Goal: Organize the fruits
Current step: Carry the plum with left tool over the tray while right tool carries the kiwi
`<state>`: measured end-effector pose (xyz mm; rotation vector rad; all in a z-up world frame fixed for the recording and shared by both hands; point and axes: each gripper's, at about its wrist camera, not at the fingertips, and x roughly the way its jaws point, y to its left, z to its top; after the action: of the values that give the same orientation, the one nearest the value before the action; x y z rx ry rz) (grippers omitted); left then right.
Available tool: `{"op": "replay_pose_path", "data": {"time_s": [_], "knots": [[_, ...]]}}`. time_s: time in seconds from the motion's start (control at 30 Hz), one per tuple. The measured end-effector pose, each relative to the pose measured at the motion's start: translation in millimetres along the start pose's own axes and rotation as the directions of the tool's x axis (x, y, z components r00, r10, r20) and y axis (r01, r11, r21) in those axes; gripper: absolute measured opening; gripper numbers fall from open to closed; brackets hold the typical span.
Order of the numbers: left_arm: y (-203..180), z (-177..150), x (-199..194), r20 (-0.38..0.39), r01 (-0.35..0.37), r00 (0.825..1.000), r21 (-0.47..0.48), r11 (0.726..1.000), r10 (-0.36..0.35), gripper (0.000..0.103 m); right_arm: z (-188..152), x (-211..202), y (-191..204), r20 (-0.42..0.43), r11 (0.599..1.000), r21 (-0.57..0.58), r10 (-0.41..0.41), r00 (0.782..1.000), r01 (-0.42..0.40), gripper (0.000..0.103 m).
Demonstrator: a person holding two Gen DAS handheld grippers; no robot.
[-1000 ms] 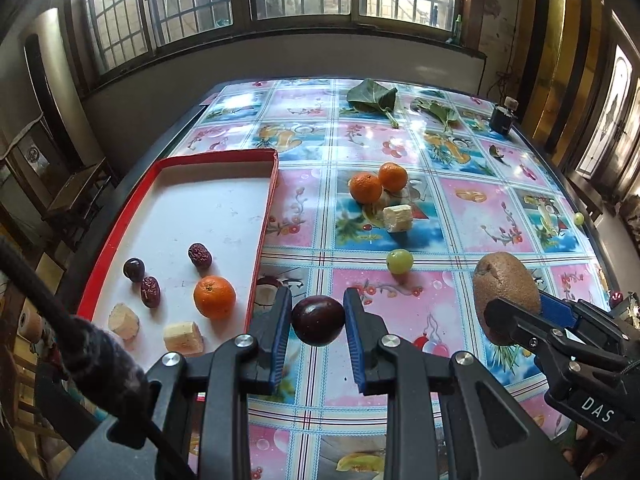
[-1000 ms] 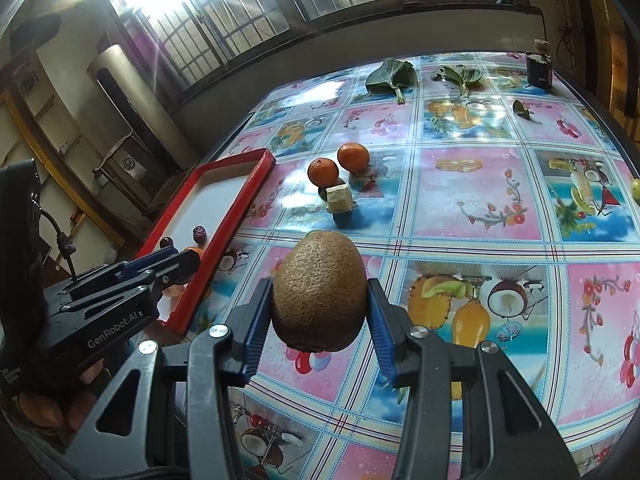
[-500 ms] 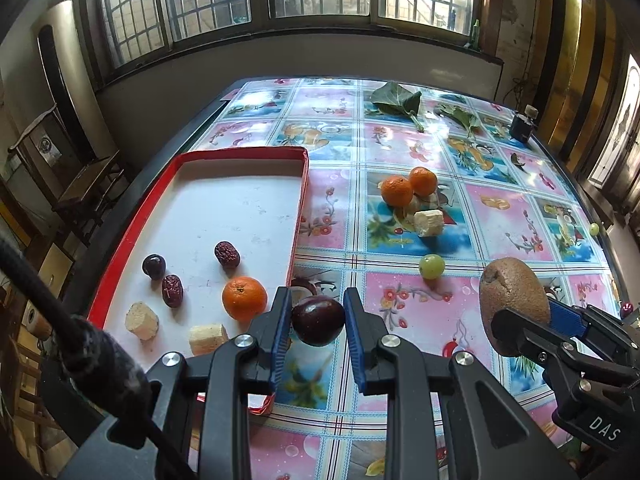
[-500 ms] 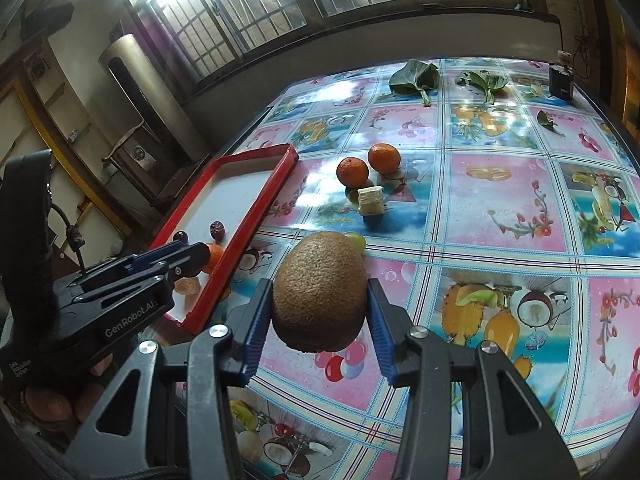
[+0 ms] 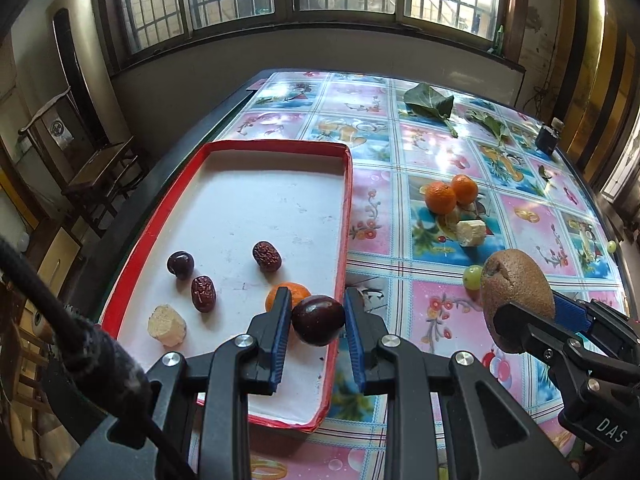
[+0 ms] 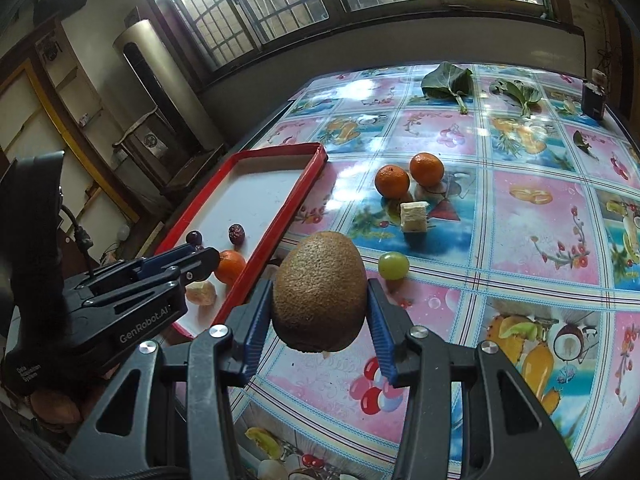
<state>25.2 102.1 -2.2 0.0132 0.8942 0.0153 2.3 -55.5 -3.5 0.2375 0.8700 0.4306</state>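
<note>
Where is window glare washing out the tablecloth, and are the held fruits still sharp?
Right wrist view: glare whitens the tablecloth by the tray's far corner; kiwi sharp. Left wrist view: milder sheen mid-table near the leaves; dark plum sharp.

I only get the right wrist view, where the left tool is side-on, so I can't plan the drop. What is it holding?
Observer: The left tool is shut on a dark plum.
Operator: Is that plum at the tray yet?
Observer: In the left view it shows just inside the tray's right rim, in front of the orange. I can't tell how high it is.
Operator: I see one date in there. Any more?
Observer: Two. One date lies mid-tray and a second is nearer the left rim.
</note>
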Motion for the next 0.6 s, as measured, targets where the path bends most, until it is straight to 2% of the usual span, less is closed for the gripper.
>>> {"op": "replay_pose_path", "data": {"time_s": [0.6], "knots": [[67.5,16.5,17.0,-0.012,-0.065,0.998,-0.11,0.992,0.064,0.025,27.6,46.6,32.8,-0.051,0.997,-0.062,0.045,0.998,-0.048,0.048]]}}
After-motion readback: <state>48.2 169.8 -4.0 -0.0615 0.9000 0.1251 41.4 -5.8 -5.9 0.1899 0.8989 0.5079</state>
